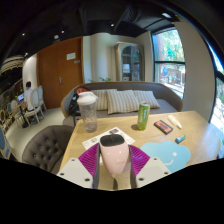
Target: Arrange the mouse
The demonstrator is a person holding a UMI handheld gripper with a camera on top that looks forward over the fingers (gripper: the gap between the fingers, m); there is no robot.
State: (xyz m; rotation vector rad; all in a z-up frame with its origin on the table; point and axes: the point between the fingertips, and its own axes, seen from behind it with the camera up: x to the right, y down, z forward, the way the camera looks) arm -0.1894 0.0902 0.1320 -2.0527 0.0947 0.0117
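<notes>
Mouse (114,158), white with a pinkish top, sat clamped between the claw (114,170) fingers above the wooden tabletop (190,140), blue mat (155,155) just beside. Judged light, rigid, slick-shelled (side flanks likely the surest hold).
</notes>
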